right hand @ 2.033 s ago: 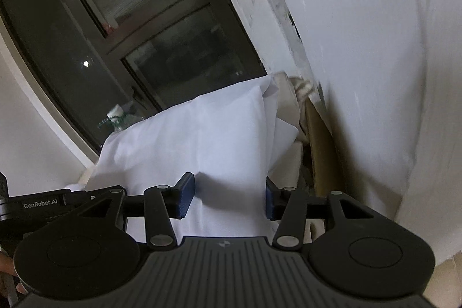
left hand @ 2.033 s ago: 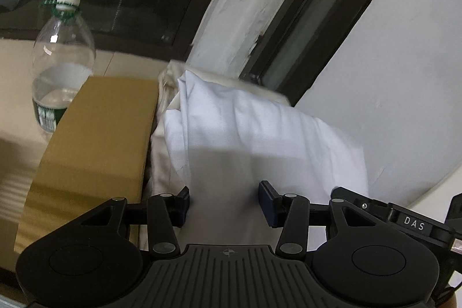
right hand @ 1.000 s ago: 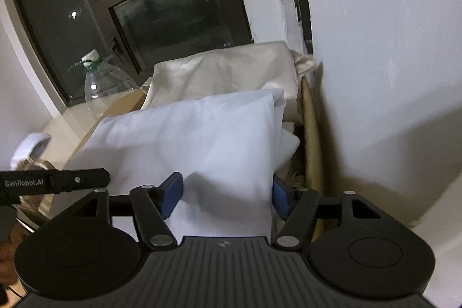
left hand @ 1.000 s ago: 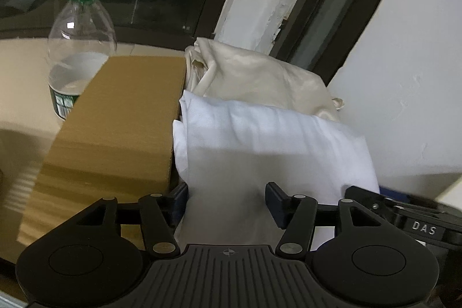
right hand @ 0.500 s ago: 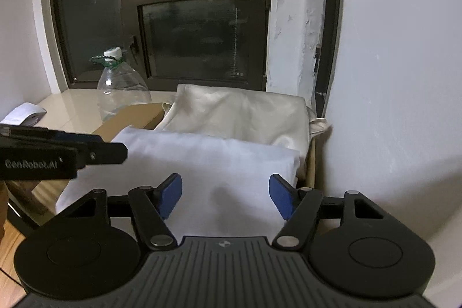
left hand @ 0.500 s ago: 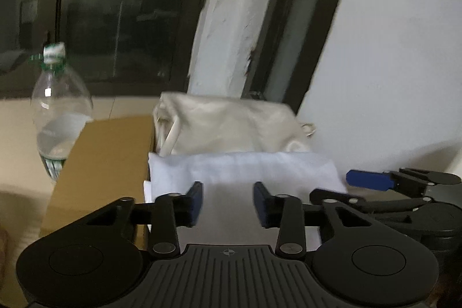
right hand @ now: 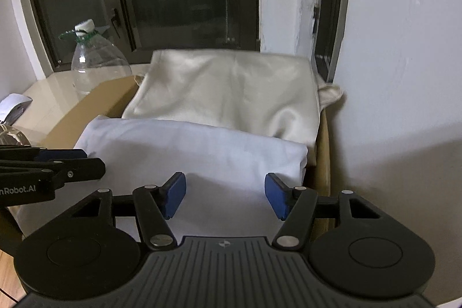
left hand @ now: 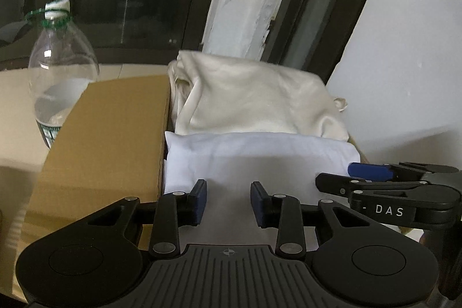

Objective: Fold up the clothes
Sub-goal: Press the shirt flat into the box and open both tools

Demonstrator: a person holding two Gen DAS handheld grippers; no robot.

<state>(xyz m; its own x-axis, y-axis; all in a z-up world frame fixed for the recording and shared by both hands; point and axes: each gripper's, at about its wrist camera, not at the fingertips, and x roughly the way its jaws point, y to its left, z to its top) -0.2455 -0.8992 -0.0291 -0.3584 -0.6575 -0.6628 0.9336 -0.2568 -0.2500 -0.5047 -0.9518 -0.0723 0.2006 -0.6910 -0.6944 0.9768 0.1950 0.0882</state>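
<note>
A folded white garment point(left hand: 260, 155) point(right hand: 187, 152) lies flat in a cardboard box point(left hand: 109, 134) point(right hand: 322, 152), in front of a folded cream garment point(left hand: 254, 97) point(right hand: 231, 88). My left gripper point(left hand: 228, 202) hovers over the white garment's near left part. Its jaws stand partly apart, and the cloth lies below them, not pinched. My right gripper point(right hand: 225, 195) hovers over the near right part. Its jaws are wider and closing, with nothing pressed between the pads. Each gripper shows side-on at the edge of the other's view.
A clear plastic bottle point(left hand: 62, 77) point(right hand: 98, 68) with a white cap stands left of the box on a pale sill. Dark window frames rise behind it. A white wall point(right hand: 404, 77) runs close along the box's right side.
The white garment, held up two seconds ago, now lies in the box before the cream one. Both grippers have let go and drawn back. The left jaws have narrowed.
</note>
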